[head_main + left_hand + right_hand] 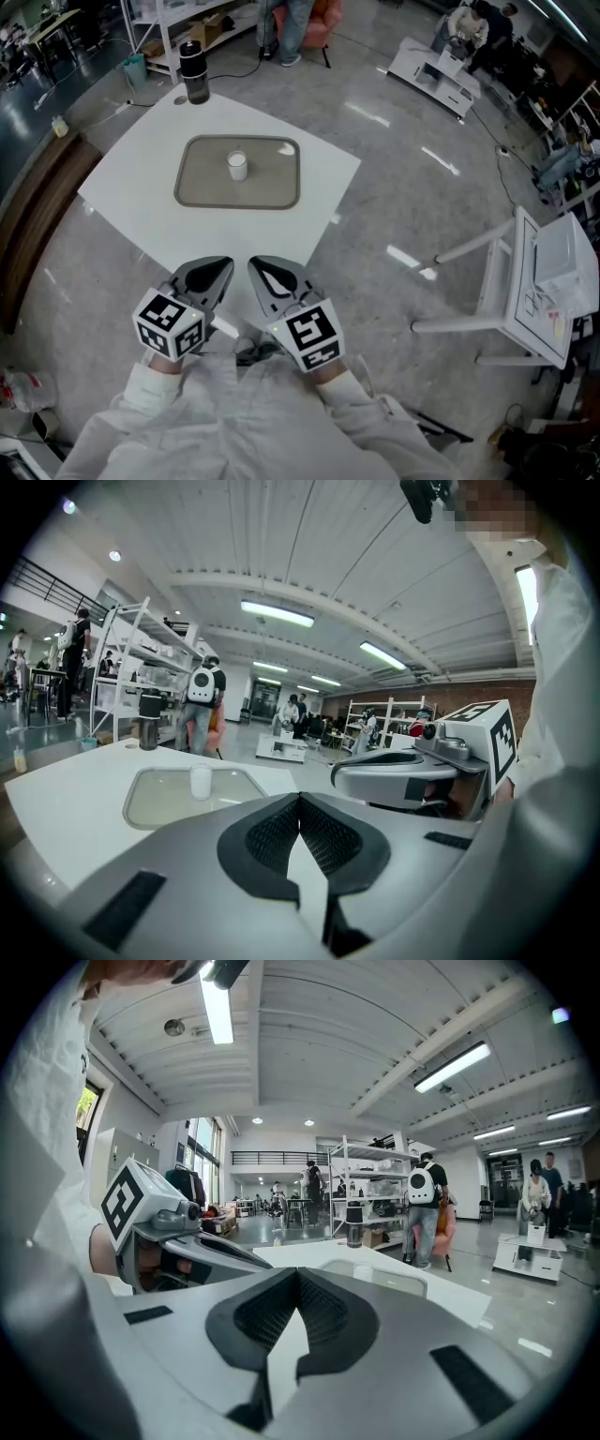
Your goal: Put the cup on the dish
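A small white cup (237, 165) stands upright near the middle of a shallow grey-beige dish (202, 187) on the white table (309, 187). Both grippers hang side by side at the table's near corner, close to my body and well short of the dish. My left gripper (220, 270) is shut, its pads meeting with nothing between them (300, 799). My right gripper (264, 270) is shut and empty too (298, 1274). In the left gripper view the cup (201, 782) and the dish (159, 799) lie ahead to the left. The right gripper view shows the cup (363, 1269) just beyond its jaws.
A black tumbler (194, 70) stands at the table's far corner. A wooden bench (37, 206) runs along the left, and a white stand (534, 281) is on the floor to the right. Shelves and several people are in the background.
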Tool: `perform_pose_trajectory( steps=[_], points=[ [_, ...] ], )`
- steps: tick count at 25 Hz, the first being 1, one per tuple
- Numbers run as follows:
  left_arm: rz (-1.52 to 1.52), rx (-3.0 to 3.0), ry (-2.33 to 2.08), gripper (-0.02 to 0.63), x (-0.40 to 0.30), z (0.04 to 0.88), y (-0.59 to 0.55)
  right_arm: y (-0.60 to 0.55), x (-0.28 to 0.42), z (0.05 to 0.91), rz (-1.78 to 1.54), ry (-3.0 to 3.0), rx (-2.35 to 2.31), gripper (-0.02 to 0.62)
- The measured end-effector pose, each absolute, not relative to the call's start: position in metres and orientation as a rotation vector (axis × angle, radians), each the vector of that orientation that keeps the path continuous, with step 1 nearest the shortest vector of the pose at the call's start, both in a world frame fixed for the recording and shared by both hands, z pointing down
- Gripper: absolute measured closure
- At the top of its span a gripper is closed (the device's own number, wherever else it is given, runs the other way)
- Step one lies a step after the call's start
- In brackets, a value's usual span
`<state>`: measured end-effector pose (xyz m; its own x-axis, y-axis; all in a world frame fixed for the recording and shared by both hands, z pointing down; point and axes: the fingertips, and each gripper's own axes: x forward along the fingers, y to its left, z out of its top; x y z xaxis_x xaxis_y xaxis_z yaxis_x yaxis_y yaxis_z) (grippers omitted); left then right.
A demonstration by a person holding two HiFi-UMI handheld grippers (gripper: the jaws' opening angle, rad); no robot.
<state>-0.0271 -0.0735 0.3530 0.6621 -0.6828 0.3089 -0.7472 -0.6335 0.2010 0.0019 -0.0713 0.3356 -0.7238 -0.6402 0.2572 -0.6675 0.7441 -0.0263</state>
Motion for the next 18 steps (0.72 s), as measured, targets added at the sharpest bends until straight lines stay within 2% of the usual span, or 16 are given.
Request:
perform_pose_trajectory(
  steps=[18],
  points=[
    [0.295,2.577,-1.118,0.597,-0.030,0.354,-0.063,-0.060,-0.003,0.340,0.212,-2.700,1.034,0.583]
  ],
)
